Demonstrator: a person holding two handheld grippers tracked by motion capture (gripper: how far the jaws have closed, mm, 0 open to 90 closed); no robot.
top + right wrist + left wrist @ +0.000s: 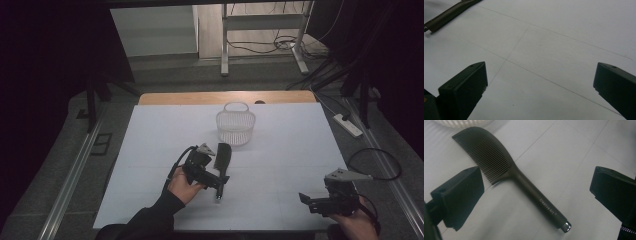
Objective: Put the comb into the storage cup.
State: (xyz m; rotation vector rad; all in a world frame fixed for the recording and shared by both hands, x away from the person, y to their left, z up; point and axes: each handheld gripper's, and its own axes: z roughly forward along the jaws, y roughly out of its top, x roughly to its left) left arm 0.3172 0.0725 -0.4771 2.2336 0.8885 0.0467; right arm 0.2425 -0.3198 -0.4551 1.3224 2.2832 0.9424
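Observation:
A dark comb [222,159] with a long handle lies flat on the white table cover [290,145], just in front of a white mesh basket [235,126]. In the left gripper view the comb [499,162] runs diagonally, its handle reading "Creative Art" and ending in a metal tip. My left gripper [218,183] is open low over the table, one jaw on each side of the handle without touching it [537,182]. My right gripper [306,201] is open near the front right with nothing between its jaws [540,75]. The comb's handle end [446,15] shows at the top left of the right gripper view.
The basket rim [461,122] sits just beyond the comb's teeth. A wooden table edge [225,97] shows past the white cover. On the floor to the right lie a power strip [348,125] and cables. A desk frame [262,35] stands farther back.

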